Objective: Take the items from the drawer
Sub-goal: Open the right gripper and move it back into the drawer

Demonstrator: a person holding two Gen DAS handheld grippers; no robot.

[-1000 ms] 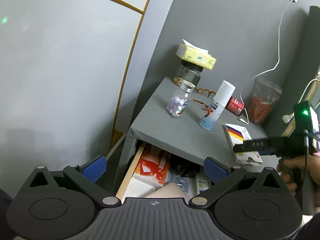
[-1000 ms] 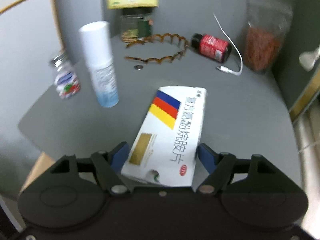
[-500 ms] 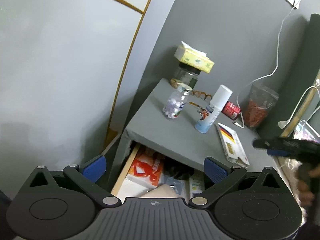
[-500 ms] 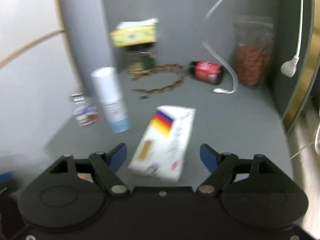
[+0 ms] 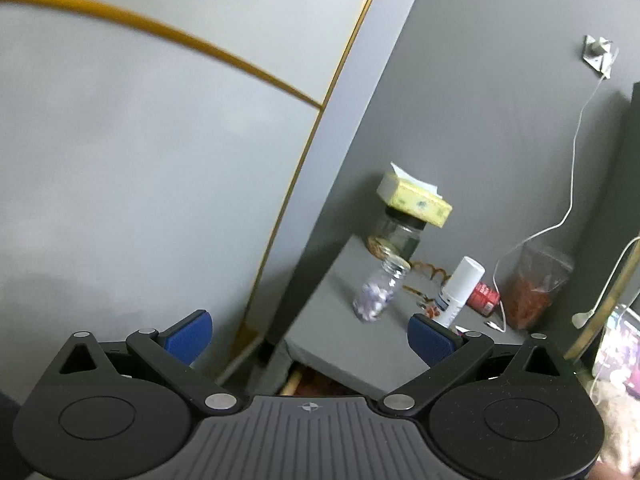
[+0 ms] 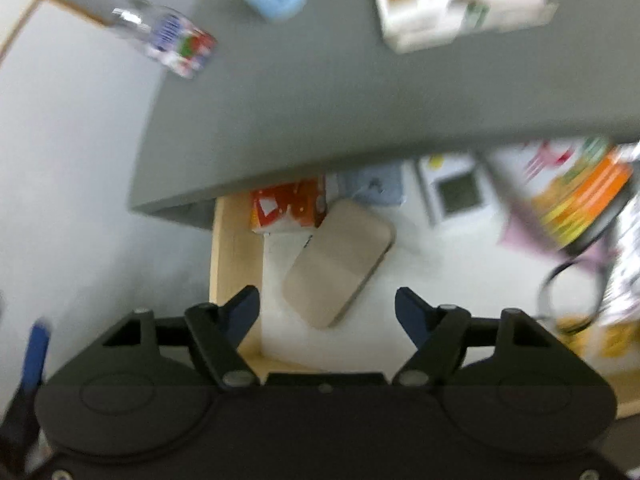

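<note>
Reaching down over the open drawer (image 6: 236,264), the right claw (image 6: 326,312) has its jaws closing with nothing gripped between them. Directly below lies a flat beige case (image 6: 338,262), beside a red-and-white box (image 6: 288,208); other packets are too blurred to name. A white medicine box (image 6: 460,0) already sits on the grey table (image 6: 360,112). The left claw (image 5: 310,338) is spread apart, empty, aimed at the table. Next likely calls for lowering onto the beige case and squeezing across its narrow width.
</note>
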